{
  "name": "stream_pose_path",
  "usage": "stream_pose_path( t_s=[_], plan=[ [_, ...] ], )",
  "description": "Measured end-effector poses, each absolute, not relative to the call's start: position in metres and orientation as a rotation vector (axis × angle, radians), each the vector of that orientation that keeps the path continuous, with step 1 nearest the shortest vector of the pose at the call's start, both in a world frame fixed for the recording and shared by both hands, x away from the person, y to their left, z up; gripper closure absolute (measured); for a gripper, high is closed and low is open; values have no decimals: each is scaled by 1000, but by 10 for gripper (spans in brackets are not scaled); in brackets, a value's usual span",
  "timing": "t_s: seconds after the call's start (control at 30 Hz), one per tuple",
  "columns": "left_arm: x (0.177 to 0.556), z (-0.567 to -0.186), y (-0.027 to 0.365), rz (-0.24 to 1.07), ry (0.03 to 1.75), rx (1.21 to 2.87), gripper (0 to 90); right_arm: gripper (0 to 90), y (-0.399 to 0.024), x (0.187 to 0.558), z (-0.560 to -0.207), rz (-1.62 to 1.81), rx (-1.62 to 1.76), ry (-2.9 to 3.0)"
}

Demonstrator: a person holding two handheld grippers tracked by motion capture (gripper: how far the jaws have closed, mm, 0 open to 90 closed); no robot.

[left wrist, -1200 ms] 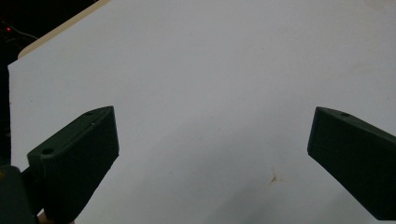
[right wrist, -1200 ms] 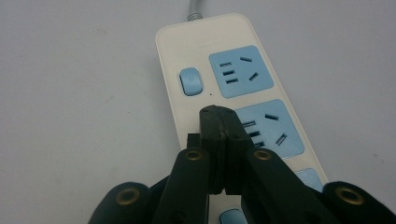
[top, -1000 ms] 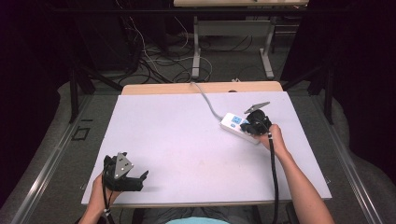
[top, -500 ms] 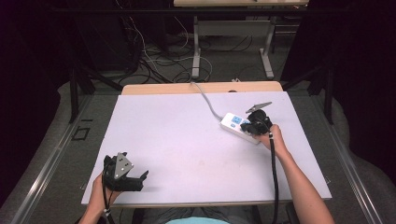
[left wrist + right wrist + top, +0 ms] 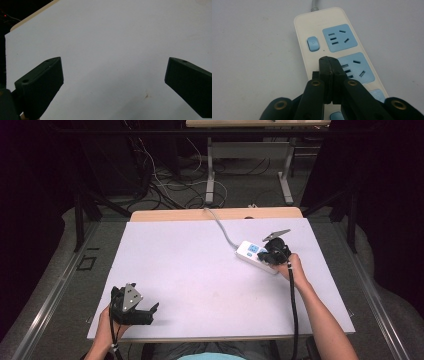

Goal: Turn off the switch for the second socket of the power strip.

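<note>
In the high view a white power strip [image 5: 256, 256] lies toward the far right of the pale table top [image 5: 200, 270], its grey cable [image 5: 222, 230] running back to the far edge. The right gripper [image 5: 270, 255] sits over the near part of the strip, held by the person's right hand [image 5: 295, 267], while the left gripper [image 5: 150, 312] rests at the near left corner of the table, well apart from the strip, in the left hand [image 5: 107, 322]. In the left gripper view its two black jaws stand spread wide, with bare table top [image 5: 112, 50] between them. In the right gripper view the right gripper [image 5: 329, 65] has its jaws pressed together with nothing between them, tips over the power strip [image 5: 312, 25] just beside the second blue socket [image 5: 357, 67] and below the blue switch [image 5: 313, 43]; whether the tips touch the strip cannot be told.
</note>
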State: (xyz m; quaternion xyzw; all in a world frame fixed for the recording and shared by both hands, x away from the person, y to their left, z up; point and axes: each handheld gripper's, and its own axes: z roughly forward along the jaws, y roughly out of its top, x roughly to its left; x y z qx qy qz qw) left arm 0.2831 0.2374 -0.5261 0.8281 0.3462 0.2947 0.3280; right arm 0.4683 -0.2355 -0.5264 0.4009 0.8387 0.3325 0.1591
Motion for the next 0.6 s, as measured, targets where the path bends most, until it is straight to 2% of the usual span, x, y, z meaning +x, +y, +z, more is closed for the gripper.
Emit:
stream_pose_path(
  t_s=[0.6],
  plan=[
    [283,-526,237,777,903,2170,18,900,-238,469,-528,962,1140,2408]
  ],
)
